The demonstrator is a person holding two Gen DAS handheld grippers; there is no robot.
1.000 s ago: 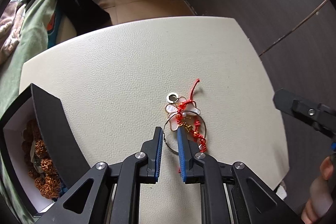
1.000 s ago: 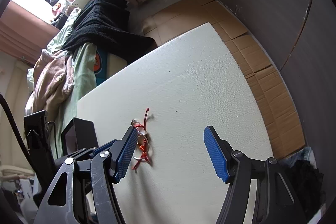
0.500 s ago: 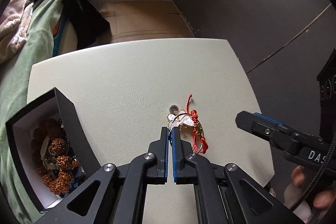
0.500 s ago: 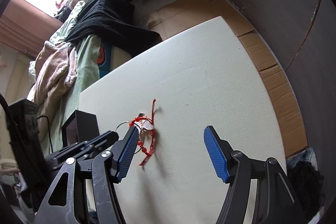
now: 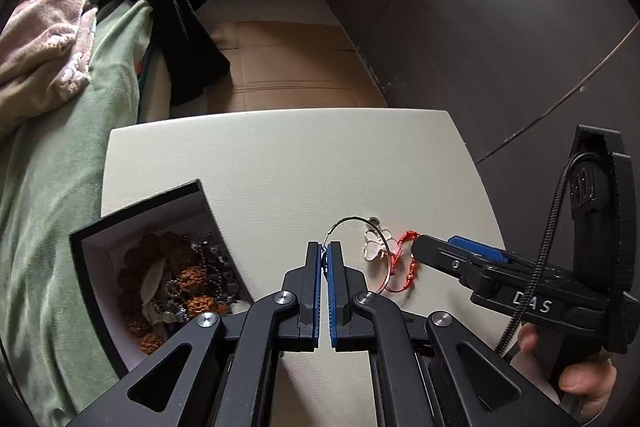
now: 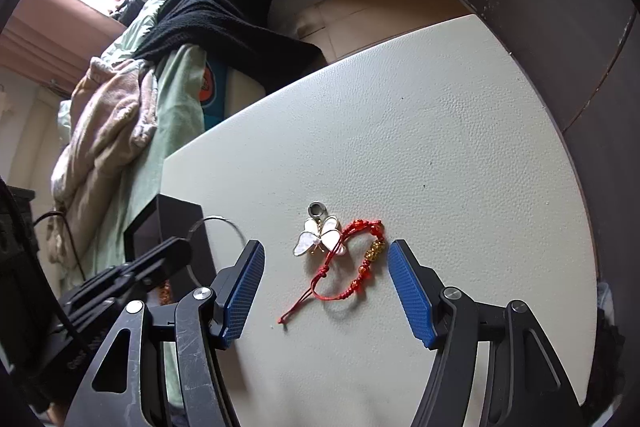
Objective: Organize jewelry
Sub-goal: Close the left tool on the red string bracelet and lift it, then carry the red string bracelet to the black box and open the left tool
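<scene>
My left gripper [image 5: 324,251] is shut on a thin silver hoop bangle [image 5: 352,220] and holds it lifted above the white table [image 5: 280,163]; the hoop also shows in the right wrist view [image 6: 218,219]. A white butterfly brooch [image 6: 320,237], a small metal ring [image 6: 317,209] and a red cord bracelet with gold beads [image 6: 356,259] lie on the table. My right gripper [image 6: 326,259] is open, its fingers on either side of the brooch and bracelet. A black box [image 5: 160,267] at the left holds brown beads and chains.
A bed with green, pink and black cloth [image 5: 100,27] runs along the table's left side. A dark wall [image 5: 500,27] stands to the right and brown floor [image 5: 288,67] lies beyond the far edge.
My left gripper shut on the silver hoop, lifted it off the pile and moved left toward the box. My right gripper moved in over the brooch and bracelet, still open.
</scene>
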